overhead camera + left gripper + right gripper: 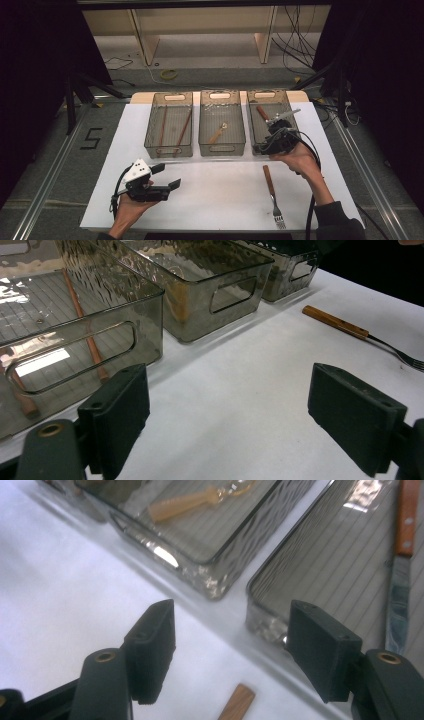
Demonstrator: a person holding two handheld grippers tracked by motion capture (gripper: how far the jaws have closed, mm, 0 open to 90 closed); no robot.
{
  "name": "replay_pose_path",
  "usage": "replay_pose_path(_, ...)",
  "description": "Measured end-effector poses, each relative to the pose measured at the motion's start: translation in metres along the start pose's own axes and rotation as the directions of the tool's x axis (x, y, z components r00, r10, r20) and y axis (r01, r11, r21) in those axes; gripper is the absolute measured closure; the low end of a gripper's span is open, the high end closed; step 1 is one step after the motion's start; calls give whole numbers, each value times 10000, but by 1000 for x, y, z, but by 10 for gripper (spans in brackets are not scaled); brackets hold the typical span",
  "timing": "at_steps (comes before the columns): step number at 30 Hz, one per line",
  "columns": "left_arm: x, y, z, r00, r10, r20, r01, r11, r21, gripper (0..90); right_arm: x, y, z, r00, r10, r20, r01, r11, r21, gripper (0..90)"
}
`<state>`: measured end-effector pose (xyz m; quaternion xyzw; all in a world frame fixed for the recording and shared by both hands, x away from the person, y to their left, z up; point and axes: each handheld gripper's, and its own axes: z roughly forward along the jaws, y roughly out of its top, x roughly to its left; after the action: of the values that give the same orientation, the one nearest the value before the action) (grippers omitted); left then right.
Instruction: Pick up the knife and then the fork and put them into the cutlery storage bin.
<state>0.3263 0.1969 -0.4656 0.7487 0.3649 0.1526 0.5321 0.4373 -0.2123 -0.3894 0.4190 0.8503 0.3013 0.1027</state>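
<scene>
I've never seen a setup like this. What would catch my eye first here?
Three smoky see-through bins stand in a row at the far side of the white table: the left bin holds chopsticks, the middle bin a small wooden utensil, the right bin a knife. A wooden-handled fork lies loose on the table. The person's right gripper hangs open at the right bin's near edge, and the left gripper sits open at the near left.

The room is dark at the sides, the white table (220,190) is bright, and the near bin (75,330) shines with glare.
</scene>
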Motion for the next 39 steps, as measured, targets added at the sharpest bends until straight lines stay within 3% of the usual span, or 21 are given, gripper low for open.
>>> replay_pose_path(32, 0, 0, -1, 9999, 145, -16, -145, 9999, 23, 161, 21, -55, 9, 9997, 21, -258, 11, 9924, 1229, 389)
replay_pose_path(39, 0, 0, -1, 9999, 107, -25, -107, 9999, -57, 161, 24, -64, 10, 9999, 28, -100, -12, 9881, 1540, 405)
